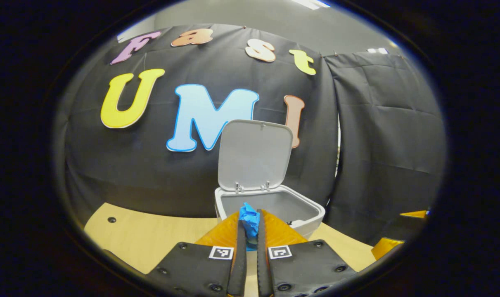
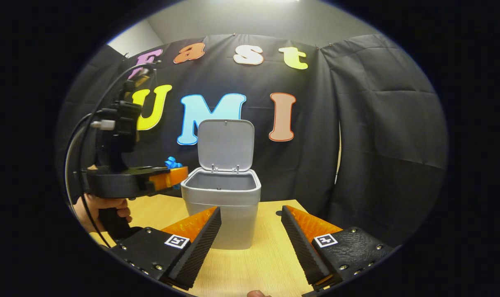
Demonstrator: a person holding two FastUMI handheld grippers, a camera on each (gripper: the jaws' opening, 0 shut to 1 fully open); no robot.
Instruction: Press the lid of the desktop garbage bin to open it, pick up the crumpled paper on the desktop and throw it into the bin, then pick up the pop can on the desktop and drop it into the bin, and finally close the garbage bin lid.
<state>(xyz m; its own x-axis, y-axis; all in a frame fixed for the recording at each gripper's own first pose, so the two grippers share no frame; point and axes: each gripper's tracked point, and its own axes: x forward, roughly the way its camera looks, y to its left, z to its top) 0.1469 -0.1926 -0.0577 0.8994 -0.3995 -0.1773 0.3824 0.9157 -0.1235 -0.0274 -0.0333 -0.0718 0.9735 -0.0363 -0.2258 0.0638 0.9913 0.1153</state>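
Note:
The grey desktop bin [image 1: 274,208] [image 2: 221,196] stands on the wooden table with its lid [image 1: 254,154] [image 2: 225,144] raised upright. My left gripper [image 1: 250,225] is shut on a blue crumpled paper [image 1: 249,222] and holds it in the air just in front of the bin's near rim. In the right gripper view the left gripper [image 2: 177,173] hovers left of the bin's opening with the blue paper [image 2: 172,163] sticking out of its tips, and a hand [image 2: 103,206] holds its handle. My right gripper [image 2: 250,214] stands open above the table, in front of the bin.
The light wooden table [image 2: 270,255] runs under both grippers, with screw holes [image 1: 111,220] near its left edge. Black cloth walls close off the back and the right side. A part of the other gripper [image 1: 398,241] shows at the lower right of the left gripper view.

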